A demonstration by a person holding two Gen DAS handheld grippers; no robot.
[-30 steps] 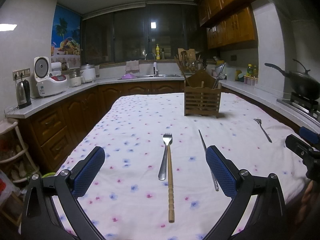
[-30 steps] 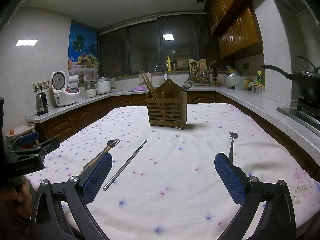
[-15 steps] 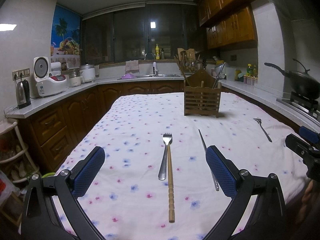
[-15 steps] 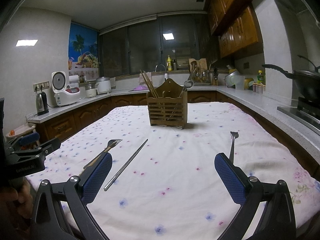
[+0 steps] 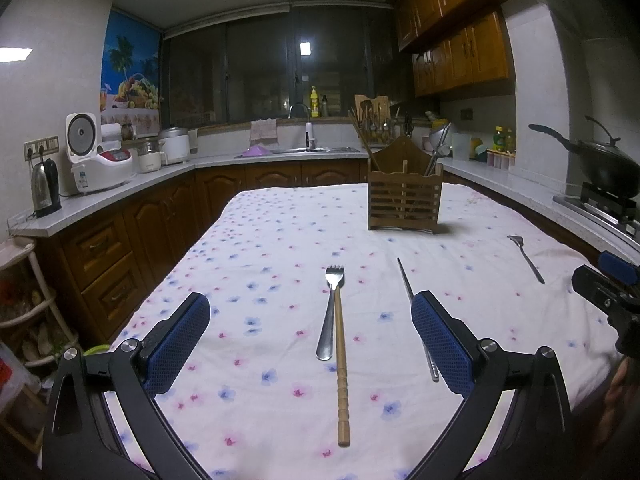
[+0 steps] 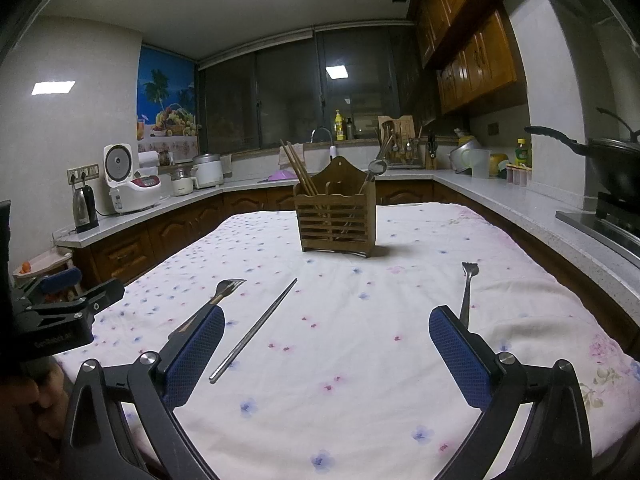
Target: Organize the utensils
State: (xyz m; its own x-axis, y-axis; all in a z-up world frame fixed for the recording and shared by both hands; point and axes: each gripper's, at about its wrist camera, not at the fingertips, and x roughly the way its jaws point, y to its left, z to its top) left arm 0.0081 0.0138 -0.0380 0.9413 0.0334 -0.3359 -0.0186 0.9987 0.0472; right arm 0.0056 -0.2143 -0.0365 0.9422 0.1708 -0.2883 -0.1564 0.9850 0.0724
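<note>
Both the left gripper (image 5: 308, 344) and right gripper (image 6: 326, 354) hover with fingers spread, holding nothing. A fork (image 5: 330, 312) lies touching a wooden chopstick (image 5: 341, 364) on the counter (image 5: 280, 248).

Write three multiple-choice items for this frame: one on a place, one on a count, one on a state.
1. Where does the wooden chopstick lie?
A. in the holder
B. beside the big fork
C. on the counter

2. How many forks lie on the cloth?
A. one
B. two
C. four

3. How are both grippers?
A. open, empty
B. shut on a fork
C. shut on a chopstick

B: it lies along the big fork.
B: big fork plus small fork.
A: left gripper and right gripper show wide gaps, nothing between.
</note>
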